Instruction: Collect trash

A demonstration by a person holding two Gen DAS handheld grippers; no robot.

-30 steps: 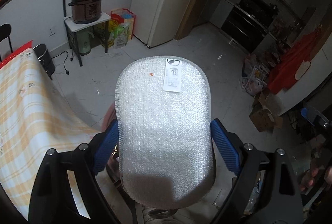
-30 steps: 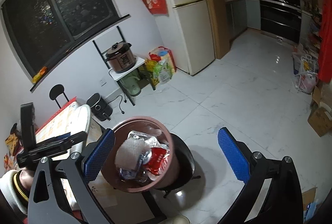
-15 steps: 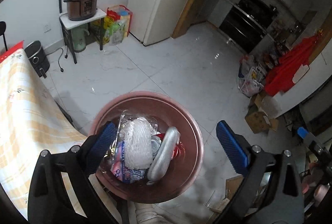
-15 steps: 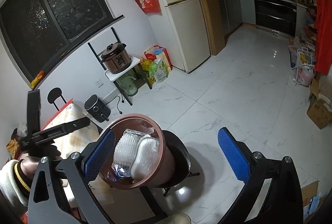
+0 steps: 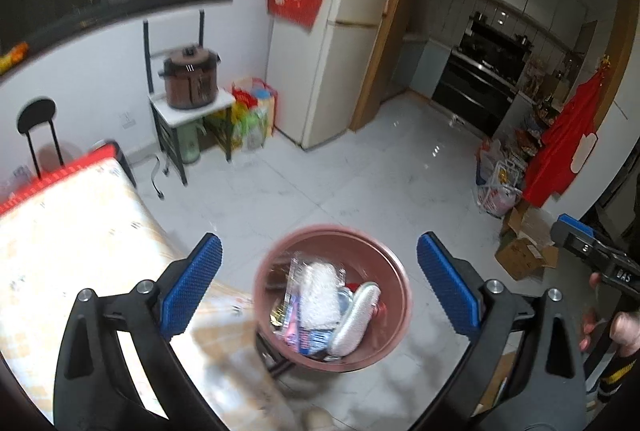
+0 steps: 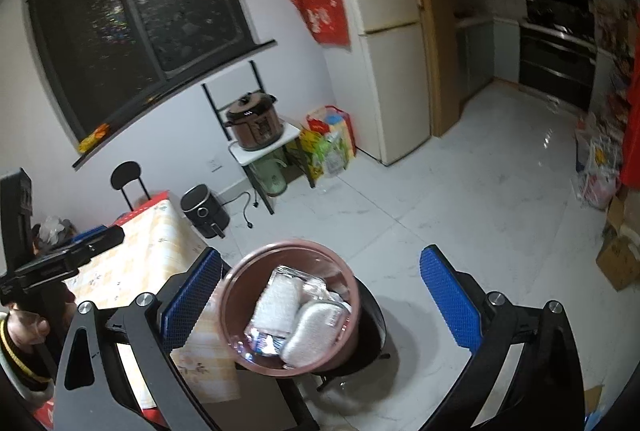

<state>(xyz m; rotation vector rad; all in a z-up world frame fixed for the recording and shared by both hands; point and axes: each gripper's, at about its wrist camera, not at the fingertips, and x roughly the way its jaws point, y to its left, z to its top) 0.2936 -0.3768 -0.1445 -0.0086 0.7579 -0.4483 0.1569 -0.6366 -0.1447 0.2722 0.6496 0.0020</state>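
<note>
A pink round bin (image 5: pixel 394 267) stands beside the table, full of trash. A white bubble-wrap pad (image 5: pixel 358 319) lies in it against a roll of bubble wrap (image 5: pixel 320 291) and some wrappers. My left gripper (image 5: pixel 320 263) hangs above the bin, open wide, with nothing between its blue pads. In the right wrist view the same bin (image 6: pixel 236 283) holds the pad (image 6: pixel 312 331). My right gripper (image 6: pixel 320 271) is open too, above and short of the bin, holding nothing. A finger of the left gripper (image 6: pixel 92 245) shows at the left edge.
The bin rests on a black stool (image 6: pixel 374 323). A table with a yellow checked cloth (image 5: pixel 80 251) lies to the left. Farther off stand a rack with a cooker (image 6: pixel 252 123), a fridge (image 6: pixel 384 51), a black air fryer (image 6: pixel 204 209) and cardboard boxes (image 5: pixel 520 255).
The left gripper let go of the bubble-wrap pad, which dropped into the bin. That gripper then rose and tipped up. The right gripper rose a little.
</note>
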